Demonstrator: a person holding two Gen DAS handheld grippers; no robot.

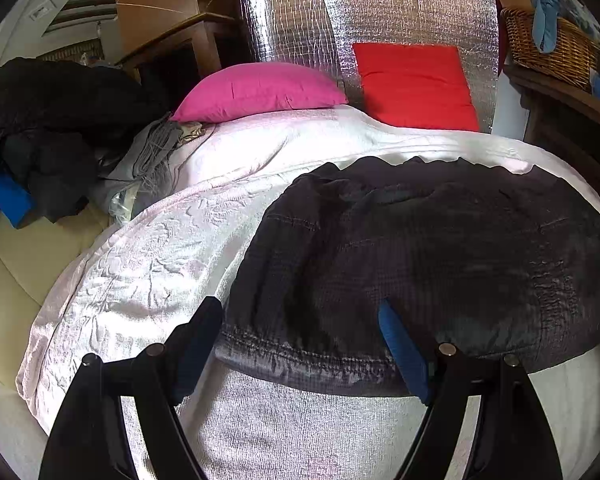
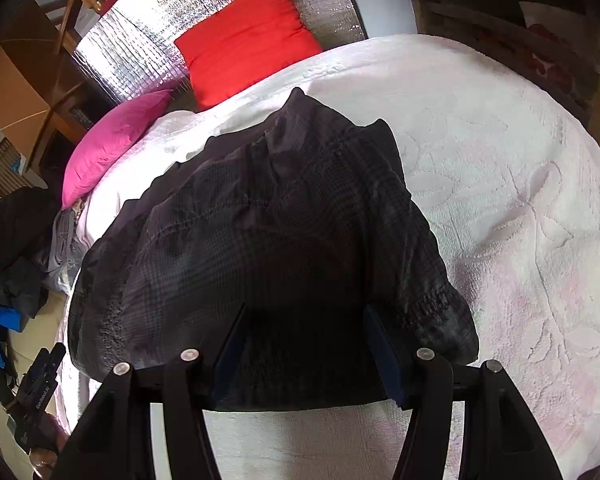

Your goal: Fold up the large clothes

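I'm looking across a bed covered by a pale embossed bedspread (image 1: 147, 248), with silver foil sheeting (image 1: 380, 20) propped at its head. From the left: a heap of dark clothes (image 1: 51, 120) sits beside the bed, then a grey bundle (image 1: 147, 160), a pink pillow (image 1: 259, 88), a red cushion (image 1: 416, 84) leaning on the foil, and a wicker basket (image 1: 548, 44) on a wooden shelf at far right.

My left gripper (image 1: 300, 340) has its fingers spread wide. The left finger (image 1: 199, 336) hangs over bare bedspread just beside the garment's corner; the right, blue-padded finger (image 1: 404, 352) lies against the near hem of the dark checked garment (image 1: 440, 248). It clamps nothing.

My right gripper (image 2: 308, 344) is also spread apart, both blue pads (image 2: 384, 352) over the garment's near edge with dark cloth between them. The shadow there is deep, so I can't say whether the pads press the fabric or only hover above it.

The garment (image 2: 275, 216) lies bunched in the middle of the bedspread, its far edge peaked toward the pillows, its near hem at my fingertips. In the right wrist view, the other gripper's body (image 2: 39, 392) shows at lower left, off the bed's side.
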